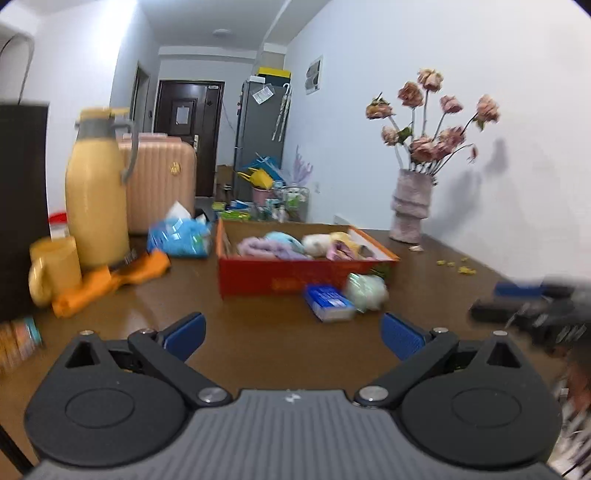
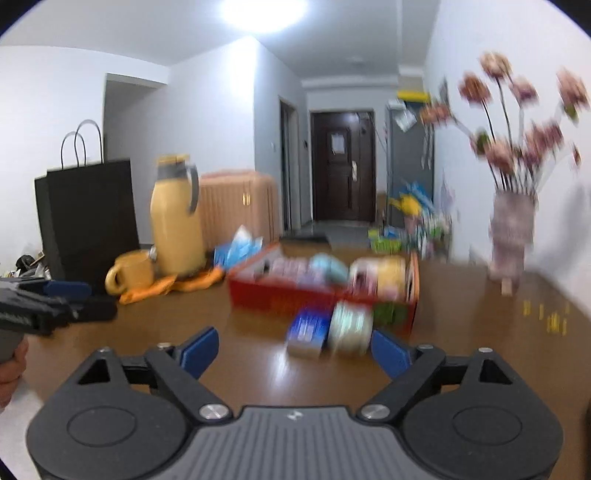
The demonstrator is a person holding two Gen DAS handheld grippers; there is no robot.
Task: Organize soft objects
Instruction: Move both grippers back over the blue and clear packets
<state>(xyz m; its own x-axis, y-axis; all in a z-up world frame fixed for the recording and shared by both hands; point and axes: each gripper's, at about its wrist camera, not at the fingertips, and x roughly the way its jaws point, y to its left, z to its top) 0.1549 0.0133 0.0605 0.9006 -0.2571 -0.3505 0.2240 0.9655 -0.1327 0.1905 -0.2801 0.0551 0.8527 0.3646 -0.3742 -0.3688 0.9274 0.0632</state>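
Left wrist, red box [image 1: 280, 273] w/ pastel soft items [image 1: 295, 245], heaped, blurry

White walls [image 1: 406, 55], dark door [image 1: 188, 129] at hallway end, grey fridge [image 1: 258, 140], ceiling light [image 2: 264, 9] glaring.

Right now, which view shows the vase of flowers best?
The left wrist view: the vase of flowers stands sharp and whole on the table's far right corner. The right wrist view shows it too, but smeared by motion blur.
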